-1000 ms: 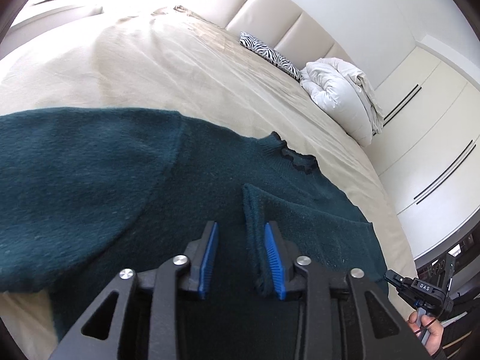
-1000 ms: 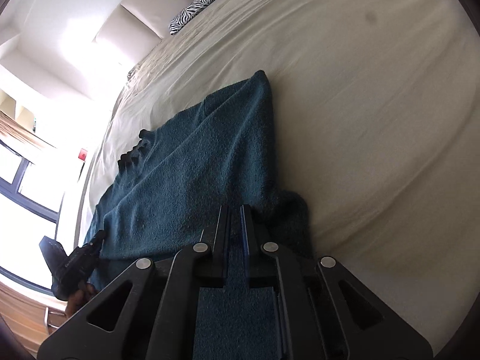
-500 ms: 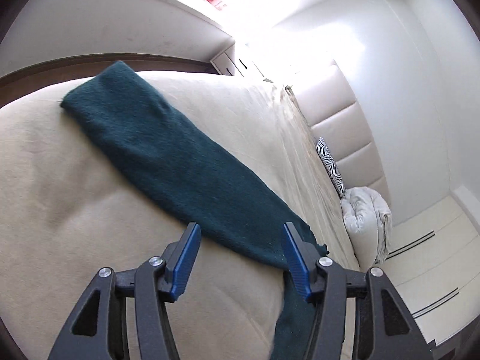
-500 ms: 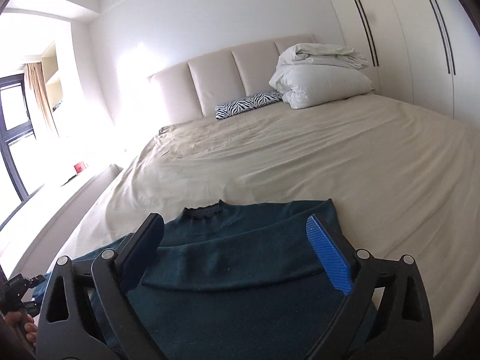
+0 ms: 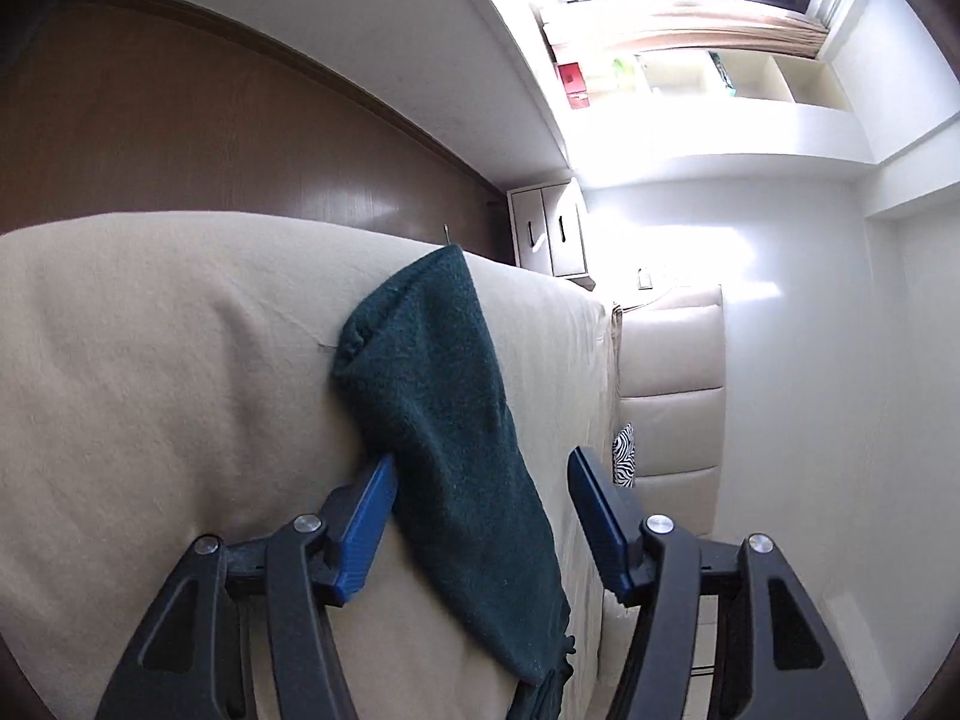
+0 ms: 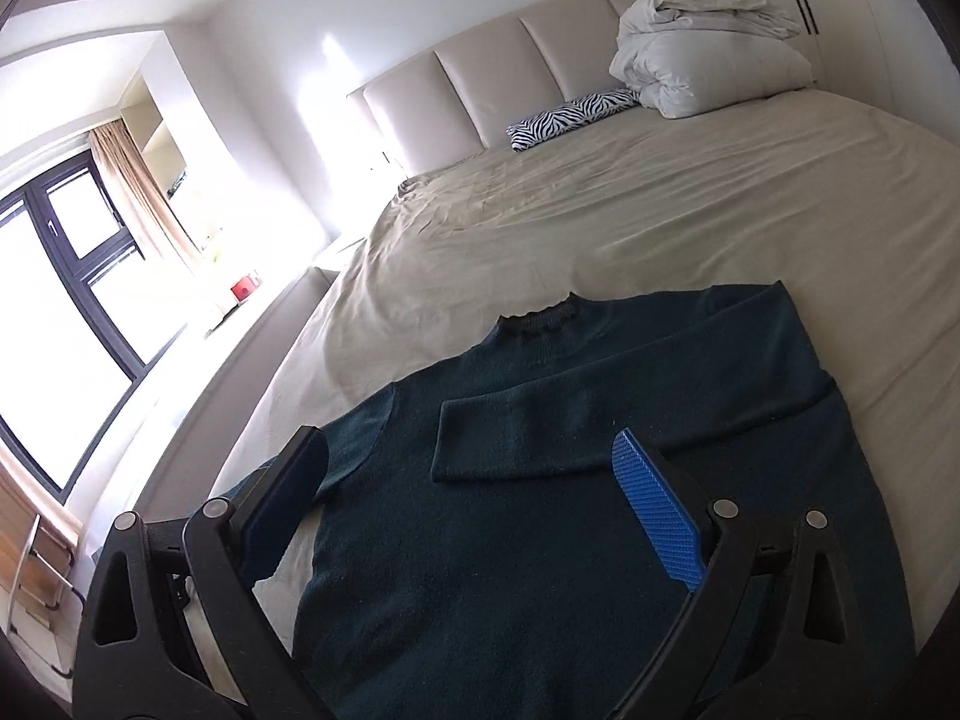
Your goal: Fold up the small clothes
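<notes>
A dark teal sweater (image 6: 600, 540) lies flat on a beige bed (image 6: 690, 210). 1 sleeve (image 6: 600, 414) is already folded across its chest. The other sleeve (image 5: 444, 420) stretches out over the bed's edge. The left gripper (image 5: 480, 498) hovers over that sleeve, jaws apart, 1 on each side of it. The right gripper (image 6: 474, 498) hangs above the sweater body, jaws wide apart and empty. The second sleeve fold seems in hand (my judgement): next, close on the sleeve and carry it across the chest.

place: home bedroom | evidence: bed (image 6: 690, 204), padded headboard (image 6: 510, 66), folded duvet (image 6: 708, 54), curtained window (image 6: 72, 276)
</notes>
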`<state>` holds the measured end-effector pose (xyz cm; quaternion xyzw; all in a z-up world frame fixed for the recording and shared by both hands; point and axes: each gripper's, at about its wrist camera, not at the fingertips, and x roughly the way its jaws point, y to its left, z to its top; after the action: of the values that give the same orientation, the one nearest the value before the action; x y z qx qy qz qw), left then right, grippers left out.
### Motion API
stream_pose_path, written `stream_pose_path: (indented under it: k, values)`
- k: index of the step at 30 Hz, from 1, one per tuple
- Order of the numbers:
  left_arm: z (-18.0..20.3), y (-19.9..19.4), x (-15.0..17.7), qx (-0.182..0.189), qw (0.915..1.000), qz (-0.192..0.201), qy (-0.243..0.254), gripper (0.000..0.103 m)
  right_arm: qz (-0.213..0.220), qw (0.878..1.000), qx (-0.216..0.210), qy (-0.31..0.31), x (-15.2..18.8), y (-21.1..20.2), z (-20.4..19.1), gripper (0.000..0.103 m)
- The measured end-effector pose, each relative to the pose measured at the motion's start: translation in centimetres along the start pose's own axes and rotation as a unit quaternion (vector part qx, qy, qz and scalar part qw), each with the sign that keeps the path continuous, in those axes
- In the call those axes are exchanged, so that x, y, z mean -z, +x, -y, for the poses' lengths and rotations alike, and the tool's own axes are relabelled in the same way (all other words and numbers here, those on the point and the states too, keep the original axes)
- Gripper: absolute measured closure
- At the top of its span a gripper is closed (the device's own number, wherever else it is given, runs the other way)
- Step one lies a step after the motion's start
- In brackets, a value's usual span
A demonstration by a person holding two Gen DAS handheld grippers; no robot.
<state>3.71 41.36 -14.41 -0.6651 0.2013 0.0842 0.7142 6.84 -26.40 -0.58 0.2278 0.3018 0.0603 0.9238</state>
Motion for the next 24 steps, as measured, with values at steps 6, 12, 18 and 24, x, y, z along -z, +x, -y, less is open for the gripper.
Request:
stream_pose_path:
  k: [6,12,18,24]
  values:
    - [-1.7,-2.2,0.2,-0.021,0.9959,0.028,-0.083,0.046,-0.01,1.0,-0.005,0.021,0.5,0.2,0.6,0.006]
    - [-2.2,-2.5,1.5,-0.046,0.9967,0.043,-0.051,0.046,-0.021,0.999,-0.003,0.034,0.8,0.8,1.6,0.006]
    - [-2.0,0.6,-0.1,-0.046,0.998,0.026,-0.035,0.077,-0.022,0.999,-0.005,0.038,1.0,0.9,1.9,0.006]
    - [-1.0,0.2,0.1,-0.065,0.9972,0.037,-0.01,0.095,-0.021,0.999,-0.008,0.047,1.2,1.2,2.5,0.011]
